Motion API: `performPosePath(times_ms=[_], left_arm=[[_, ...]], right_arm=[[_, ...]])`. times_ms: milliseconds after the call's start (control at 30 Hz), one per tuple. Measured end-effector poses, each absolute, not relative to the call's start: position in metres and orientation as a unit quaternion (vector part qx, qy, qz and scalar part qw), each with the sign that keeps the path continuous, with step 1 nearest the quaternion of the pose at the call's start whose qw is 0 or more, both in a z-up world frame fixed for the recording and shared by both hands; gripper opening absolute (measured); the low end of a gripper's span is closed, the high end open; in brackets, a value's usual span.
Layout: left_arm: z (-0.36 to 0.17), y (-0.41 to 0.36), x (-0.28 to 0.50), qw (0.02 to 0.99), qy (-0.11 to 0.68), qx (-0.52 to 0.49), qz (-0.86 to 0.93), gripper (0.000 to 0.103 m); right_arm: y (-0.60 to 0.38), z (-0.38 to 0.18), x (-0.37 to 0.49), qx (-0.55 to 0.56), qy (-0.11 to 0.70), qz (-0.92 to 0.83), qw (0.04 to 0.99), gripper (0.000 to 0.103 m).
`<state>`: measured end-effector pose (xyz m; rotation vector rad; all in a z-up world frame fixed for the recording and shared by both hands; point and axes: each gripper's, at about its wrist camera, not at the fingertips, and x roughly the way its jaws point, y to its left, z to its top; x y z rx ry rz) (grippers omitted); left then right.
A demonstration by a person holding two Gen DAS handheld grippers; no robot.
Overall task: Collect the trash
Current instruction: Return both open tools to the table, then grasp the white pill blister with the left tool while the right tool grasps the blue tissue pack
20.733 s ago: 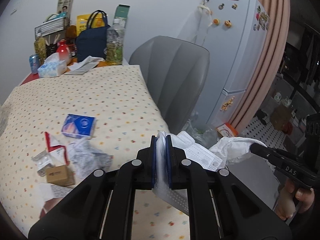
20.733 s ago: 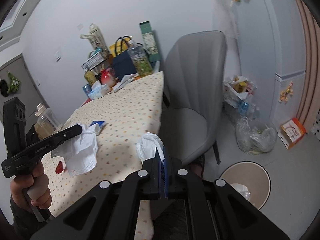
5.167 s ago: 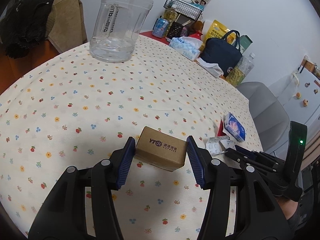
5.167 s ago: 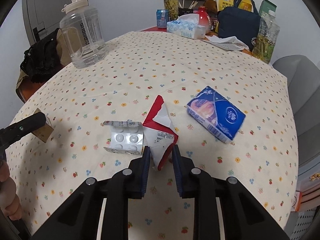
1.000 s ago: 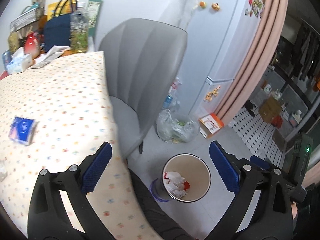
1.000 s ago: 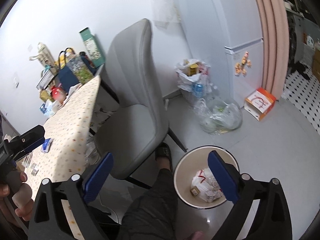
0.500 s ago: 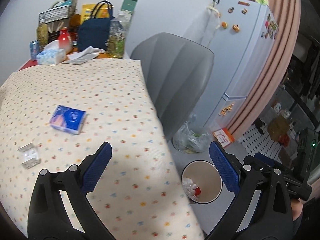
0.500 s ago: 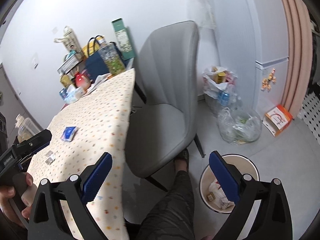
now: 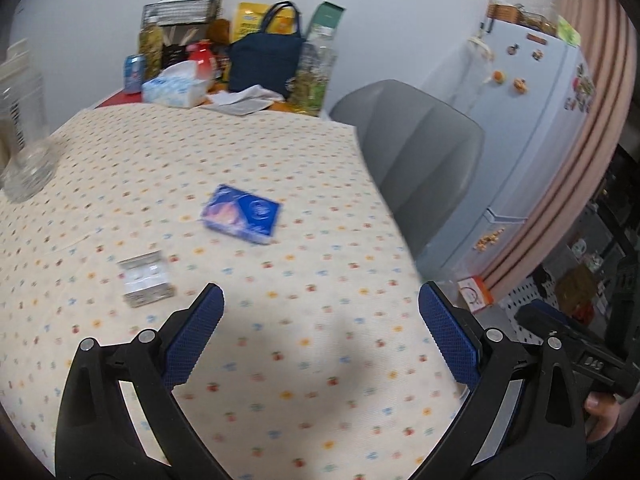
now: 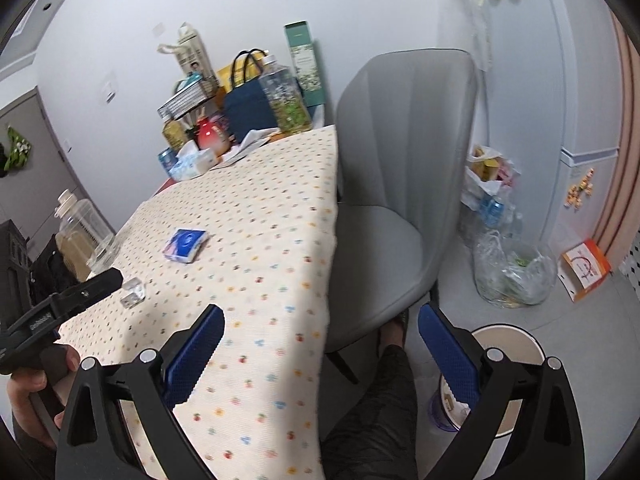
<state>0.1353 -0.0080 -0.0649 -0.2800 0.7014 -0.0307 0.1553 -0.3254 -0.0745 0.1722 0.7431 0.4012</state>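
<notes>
Both grippers empty, jaws wide apart: left gripper (image 9: 320, 332), right gripper (image 10: 320, 344). Blister pack (image 9: 146, 278) ahead-left of left gripper, blue tissue pack (image 9: 242, 214) beyond. Risk: thin flat blister may slip from pads.

Open stretch of counter (image 9: 280, 360) near the front edge, blister pack (image 9: 146, 279) and blue tissue packet (image 9: 241, 215) lying farther in with gaps around each, clutter crowding the far end, grey chair (image 10: 400, 184) hemming the right edge.
</notes>
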Motion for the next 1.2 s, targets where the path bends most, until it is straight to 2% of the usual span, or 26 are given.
performPosePath(times_ms=[533,1033,1067,1200], left_arm=[[-0.102,0.082,0.126,0.903,0.371,-0.175,0.131,0.097],[-0.127,0.091,0.151,0.884,0.399,-0.183,0.158,0.096],[-0.127,0.090,0.153,0.884,0.399,-0.180,0.162,0.094],[-0.126,0.086,0.156,0.884,0.403,-0.155,0.176,0.074]], right_arm=[[-0.261,-0.077,0.168,0.057,0.369,0.242,0.896,0.095],[-0.206,-0.081,0.191,0.005,0.386,0.269,0.882,0.095],[-0.204,-0.082,0.191,0.003,0.387,0.271,0.881,0.095],[-0.197,-0.083,0.193,-0.006,0.392,0.272,0.879,0.095]])
